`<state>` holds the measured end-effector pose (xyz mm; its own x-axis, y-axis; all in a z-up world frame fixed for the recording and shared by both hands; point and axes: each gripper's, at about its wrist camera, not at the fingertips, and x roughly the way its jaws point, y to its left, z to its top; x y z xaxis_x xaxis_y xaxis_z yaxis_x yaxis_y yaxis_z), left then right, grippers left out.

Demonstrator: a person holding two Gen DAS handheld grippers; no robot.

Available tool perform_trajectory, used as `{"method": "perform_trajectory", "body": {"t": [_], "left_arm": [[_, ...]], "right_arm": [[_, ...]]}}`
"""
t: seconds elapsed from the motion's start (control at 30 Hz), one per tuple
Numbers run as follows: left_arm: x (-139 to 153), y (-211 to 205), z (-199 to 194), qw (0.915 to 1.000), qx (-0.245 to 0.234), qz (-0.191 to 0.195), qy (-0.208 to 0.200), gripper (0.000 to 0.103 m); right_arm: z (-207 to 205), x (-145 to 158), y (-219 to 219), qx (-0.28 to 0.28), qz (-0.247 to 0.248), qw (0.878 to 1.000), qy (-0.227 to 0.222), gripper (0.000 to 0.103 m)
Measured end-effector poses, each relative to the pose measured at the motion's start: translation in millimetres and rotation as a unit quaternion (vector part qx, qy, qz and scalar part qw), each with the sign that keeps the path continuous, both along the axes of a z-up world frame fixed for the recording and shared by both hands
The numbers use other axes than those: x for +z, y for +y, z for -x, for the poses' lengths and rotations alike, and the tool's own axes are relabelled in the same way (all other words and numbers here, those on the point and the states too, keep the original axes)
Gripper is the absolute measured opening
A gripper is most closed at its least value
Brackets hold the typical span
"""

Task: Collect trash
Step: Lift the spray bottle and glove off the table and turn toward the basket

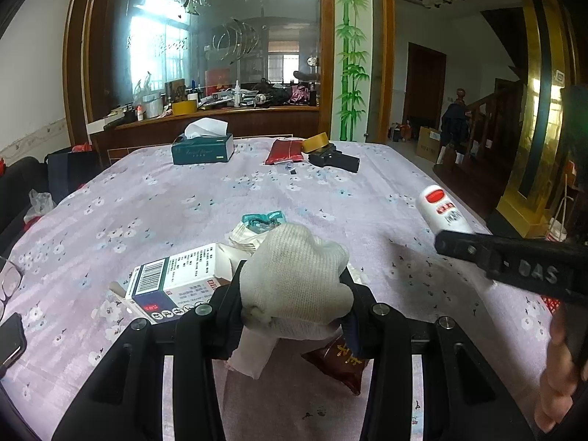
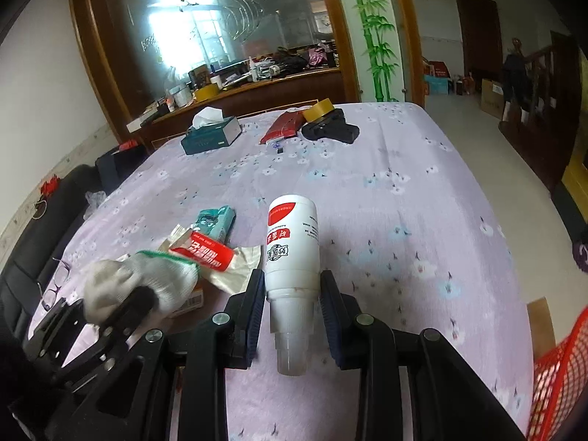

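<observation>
Two grips are on at once, and both of your claws are closed on something. Your left gripper [image 1: 294, 294] has its jaws pinched around a bunched off-white knit glove [image 1: 297, 268] with a green-edged cuff, which bulges up out of the narrow gap. Your right gripper [image 2: 292, 305] clamps a white plastic bottle [image 2: 292, 250] just below its shoulder, jaws partway closed against its sides, pads [image 2: 329, 294] touching the wall.

Take the bottle as your landmark. It is white with a red patch near its base and red and black printed characters down the side (upside down from the right wrist view), and its clear cap [image 2: 292, 352] points back toward the camera. Whether it rests on the lilac flowered tablecloth [image 2: 404, 220] or is lifted clear, you cannot tell. Just left of the bottle lies crumpled pale paper [image 2: 235, 268], with a red and white carton [image 2: 205, 250] on it and a teal packet [image 2: 215, 222] just beyond. The glove sits further left of that pile, near a printed box with a barcode [image 1: 172, 275]. A dark red wrapper [image 1: 338, 364] lies under your left jaws. Far beyond the bottle stands a green tissue box [image 2: 211, 134]. At the bottle's right, near the table edge, red mesh [image 2: 562, 375] shows.
</observation>
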<state>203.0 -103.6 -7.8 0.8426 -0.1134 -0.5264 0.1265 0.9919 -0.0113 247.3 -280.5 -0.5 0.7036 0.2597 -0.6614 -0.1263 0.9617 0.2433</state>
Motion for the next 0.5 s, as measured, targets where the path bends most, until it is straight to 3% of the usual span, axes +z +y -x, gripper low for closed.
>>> {"method": "perform_trajectory", "body": {"t": [0.5], "left_arm": [[8.4, -12.2, 10.7, 0.9997, -0.017, -0.012, -0.013, 0.042]], "right_arm": [[84.2, 13.2, -19.8, -0.03, -0.006, 0.999, -0.01, 0.032]]}}
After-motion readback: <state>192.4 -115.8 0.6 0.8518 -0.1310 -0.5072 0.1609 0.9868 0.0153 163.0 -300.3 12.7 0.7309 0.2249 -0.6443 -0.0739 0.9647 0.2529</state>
